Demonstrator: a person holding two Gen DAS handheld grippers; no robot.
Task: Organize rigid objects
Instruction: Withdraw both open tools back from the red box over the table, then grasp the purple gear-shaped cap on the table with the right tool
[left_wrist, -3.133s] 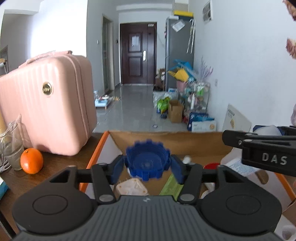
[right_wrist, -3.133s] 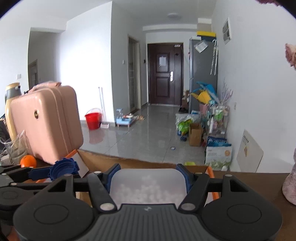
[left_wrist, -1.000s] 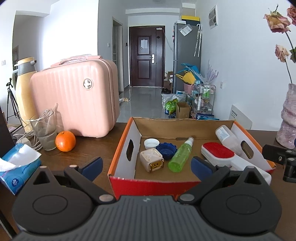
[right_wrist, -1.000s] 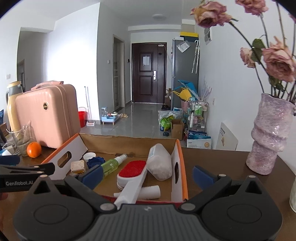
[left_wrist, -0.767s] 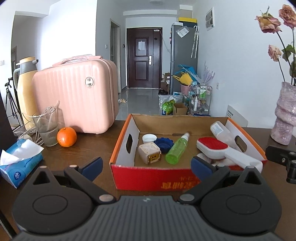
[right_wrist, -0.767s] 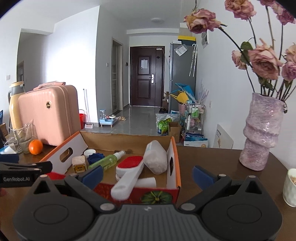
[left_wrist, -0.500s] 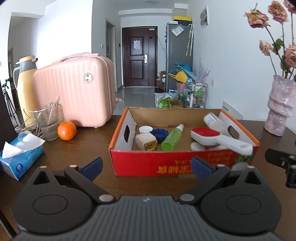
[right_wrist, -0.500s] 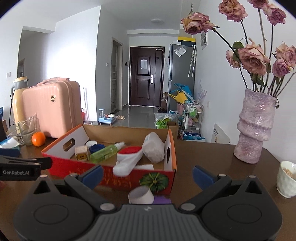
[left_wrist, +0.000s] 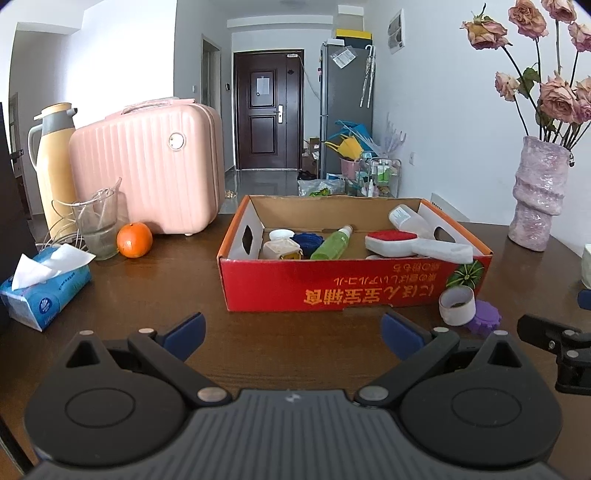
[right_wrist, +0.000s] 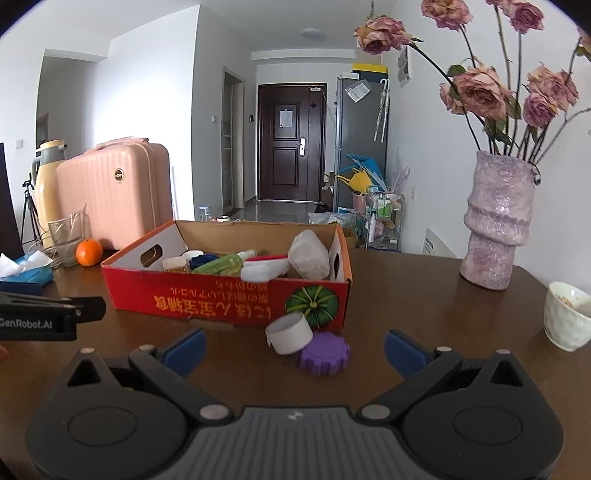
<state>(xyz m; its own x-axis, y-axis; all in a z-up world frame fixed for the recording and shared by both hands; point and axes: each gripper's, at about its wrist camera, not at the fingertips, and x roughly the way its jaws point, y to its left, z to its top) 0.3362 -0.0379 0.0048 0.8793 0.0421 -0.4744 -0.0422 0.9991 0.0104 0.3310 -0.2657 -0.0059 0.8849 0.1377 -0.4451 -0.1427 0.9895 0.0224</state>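
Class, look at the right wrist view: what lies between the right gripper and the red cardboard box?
A white ring and a purple cap, touching, lie between the right gripper and the box.

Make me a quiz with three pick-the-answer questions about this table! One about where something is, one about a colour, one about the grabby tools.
1. Where is the purple cap?
A. inside the box
B. on the table, in front of the box
C. on the suitcase

2. What colour is the box's front?
A. red
B. green
C. white

3. How are the two tools?
A. both open, holding nothing
B. both shut on caps
C. one open, one shut

Answers:
1. B: it lies on the table by the white cap, outside the box.
2. A: the printed front wall is red.
3. A: the left tool and right tool have their fingers spread, with nothing between them.
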